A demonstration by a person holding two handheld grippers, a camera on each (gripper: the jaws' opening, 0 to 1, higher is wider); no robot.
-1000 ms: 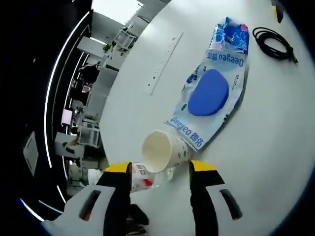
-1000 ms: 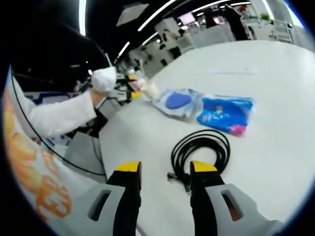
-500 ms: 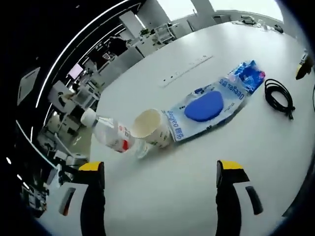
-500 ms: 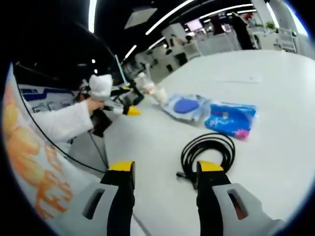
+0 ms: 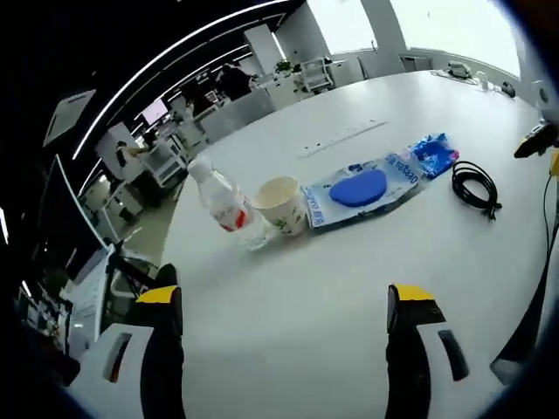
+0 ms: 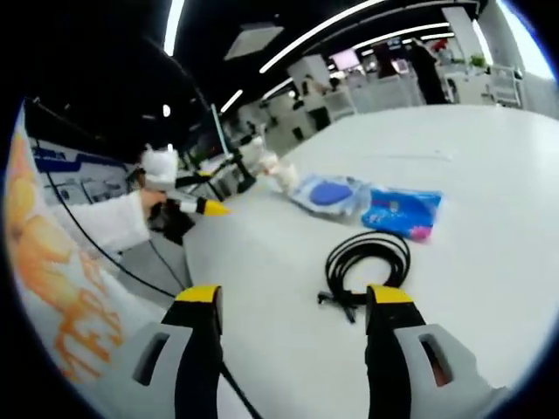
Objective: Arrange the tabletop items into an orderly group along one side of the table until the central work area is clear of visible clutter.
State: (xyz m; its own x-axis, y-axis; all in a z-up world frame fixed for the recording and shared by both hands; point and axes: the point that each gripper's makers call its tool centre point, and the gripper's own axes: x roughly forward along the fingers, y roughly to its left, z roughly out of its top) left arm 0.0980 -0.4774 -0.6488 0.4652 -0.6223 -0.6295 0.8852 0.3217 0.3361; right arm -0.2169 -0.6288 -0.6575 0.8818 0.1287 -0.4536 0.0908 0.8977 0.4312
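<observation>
Over the near edge of the white table (image 5: 288, 323), the left gripper (image 5: 285, 307) hangs with its 2 yellow-tipped jaws spread wide apart and nothing between them. Beyond the jaws, toward the table's left edge, a clear plastic bottle (image 5: 224, 203) with a white cap and a red label stands upright, and a paper cup (image 5: 281, 206) stands just beside it on its right, mouth up. Touching or nearly touching the cup, a clear packet with a blue disc inside (image 5: 360, 189) lies flat, and at its far end lies a smaller blue packet (image 5: 431, 153). Past that, a coiled black cable (image 5: 473, 184) rests on the table surface, near the table's right side in this view. A white strip (image 5: 342, 139) lies further back on the table, well apart from the row.

At the table's near side in the right gripper view, the right gripper (image 6: 293, 307) also has its 2 jaws apart, empty, with the coiled black cable (image 6: 368, 263) lying on the table just beyond and between them. Further out lie the blue packet (image 6: 403, 211) and the clear packet with the blue disc (image 6: 328, 193), then the cup (image 6: 286, 175) at the far edge. At the left, a person's white-sleeved arm with a gloved hand (image 6: 160, 165) holds the left gripper (image 6: 210, 208) off that edge.
</observation>
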